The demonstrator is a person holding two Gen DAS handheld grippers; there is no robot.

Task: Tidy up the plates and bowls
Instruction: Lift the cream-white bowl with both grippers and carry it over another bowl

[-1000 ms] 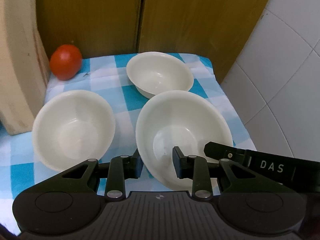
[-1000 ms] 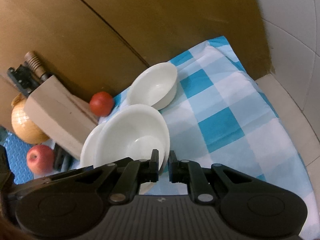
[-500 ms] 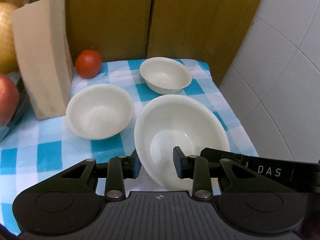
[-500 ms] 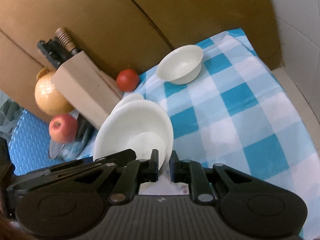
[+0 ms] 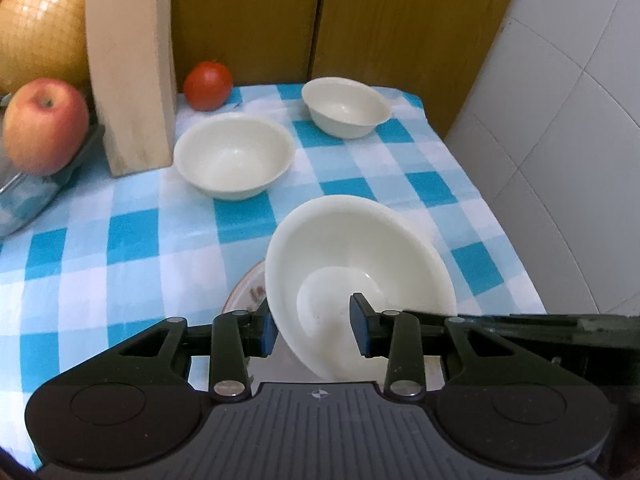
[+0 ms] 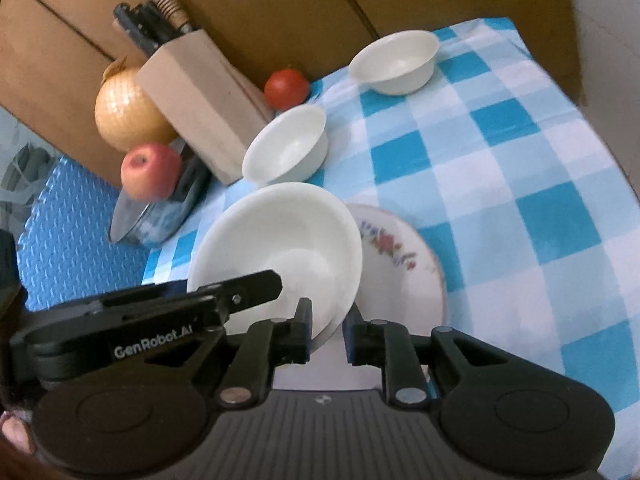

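White large bowl [image 5: 352, 264] tilts on the floral plate [image 6: 404, 256], left gripper [image 5: 312, 330] and right gripper [image 6: 329, 330] both opening around its rim; two smaller bowls [image 5: 234, 156] beyond it remain unstacked.

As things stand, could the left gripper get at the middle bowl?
Probably not yet: the left gripper, jaws opening, straddles the big bowl's rim. Beyond it, bare cloth leads to the middle bowl.

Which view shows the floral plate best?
The right wrist view: the floral plate shows its flower pattern and rim beside the large bowl. In the left wrist view only a sliver peeks out behind that bowl.
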